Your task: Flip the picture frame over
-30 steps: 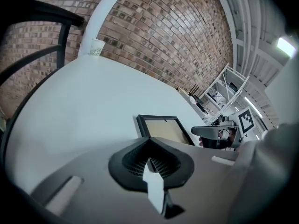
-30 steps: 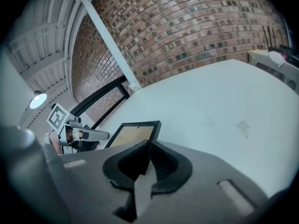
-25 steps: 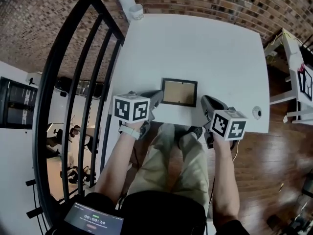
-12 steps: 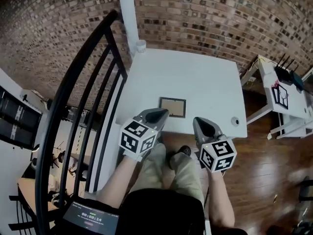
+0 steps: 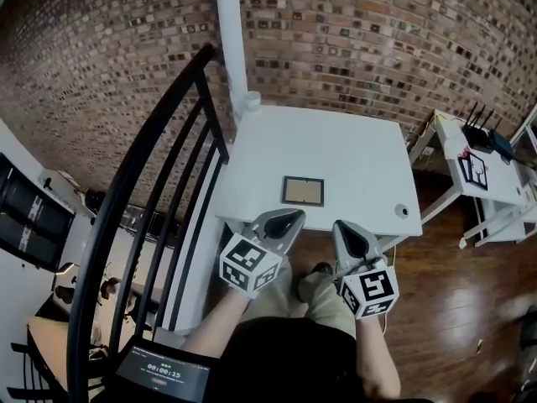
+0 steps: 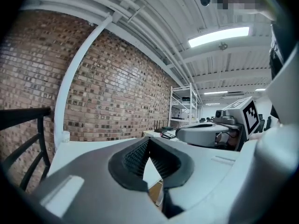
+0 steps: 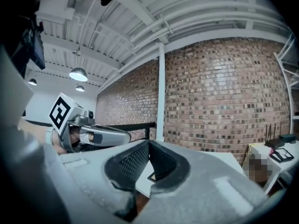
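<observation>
Looking down, head view: frame lies flat on the desk, near the middle of its front edge. Left gripper and right gripper hover just off that edge, side by side, neither touching the frame.
Left gripper view: jaws closed tip to tip, nothing between them.
Right gripper view: jaws closed too, empty; a frame corner shows below the tips, apart from them.

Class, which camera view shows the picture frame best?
The head view: the whole picture frame lies flat on the white table. The left gripper view shows a sliver past its jaws; the right gripper view, just one corner.
</observation>
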Motion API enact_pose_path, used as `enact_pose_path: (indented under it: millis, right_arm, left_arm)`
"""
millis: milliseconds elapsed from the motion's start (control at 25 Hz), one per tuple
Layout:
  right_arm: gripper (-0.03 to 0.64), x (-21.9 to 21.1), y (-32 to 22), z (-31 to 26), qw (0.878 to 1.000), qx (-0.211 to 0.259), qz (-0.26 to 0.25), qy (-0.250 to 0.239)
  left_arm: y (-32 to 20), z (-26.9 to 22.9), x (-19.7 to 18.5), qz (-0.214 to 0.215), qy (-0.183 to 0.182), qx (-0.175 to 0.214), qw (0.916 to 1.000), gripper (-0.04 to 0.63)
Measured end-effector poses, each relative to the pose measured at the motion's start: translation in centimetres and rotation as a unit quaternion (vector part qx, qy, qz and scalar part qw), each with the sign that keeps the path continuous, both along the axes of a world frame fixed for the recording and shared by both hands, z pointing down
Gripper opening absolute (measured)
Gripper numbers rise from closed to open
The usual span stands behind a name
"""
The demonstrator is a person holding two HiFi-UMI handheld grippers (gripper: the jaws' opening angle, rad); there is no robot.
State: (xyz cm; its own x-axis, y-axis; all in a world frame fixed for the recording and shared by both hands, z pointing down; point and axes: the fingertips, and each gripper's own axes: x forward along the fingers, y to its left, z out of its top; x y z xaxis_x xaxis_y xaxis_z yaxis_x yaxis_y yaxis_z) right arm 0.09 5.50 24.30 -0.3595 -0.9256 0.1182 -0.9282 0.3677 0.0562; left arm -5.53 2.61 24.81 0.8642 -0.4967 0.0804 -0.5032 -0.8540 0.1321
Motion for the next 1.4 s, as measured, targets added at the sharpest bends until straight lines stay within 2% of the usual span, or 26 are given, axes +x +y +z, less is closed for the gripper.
enact_pose_path:
  millis: [200,360,600,1160,1400]
  right_arm:
    - [-0.008,-1.4,1.9,-0.7,1.000,0.017,-0.009,0.000]
    - [-0.008,-0.9,1.4,-0.4,1.000,0.015,-0.009,-0.002]
    - [-0.009,-1.0,1.7,-0.1,1.000,0.014,-0.007,-0.008]
    - [-0.009,-2.3,3.6,0.6,1.000,0.005,-0.018,-0.018]
    - [-0.009,-1.7,2.0,0.7,1.000,-0.002,-0.018,-0.019]
  left_arm:
    - [2.3,-0.2,-0.2,0.007,-0.002,0.013,0.9999,0.015]
    - [2.0,0.3,0.7,0.014,-0.006,0.011,0.9998,0.015]
    - [2.6,0.8,0.3,0.005,-0.017,0.031,0.9994,0.015]
    - [4.4,1.1,-0.4,0.000,-0.021,0.036,0.9991,0.015]
    - [2.9,1.2,0.2,0.002,-0.019,0.031,0.9993,0.015]
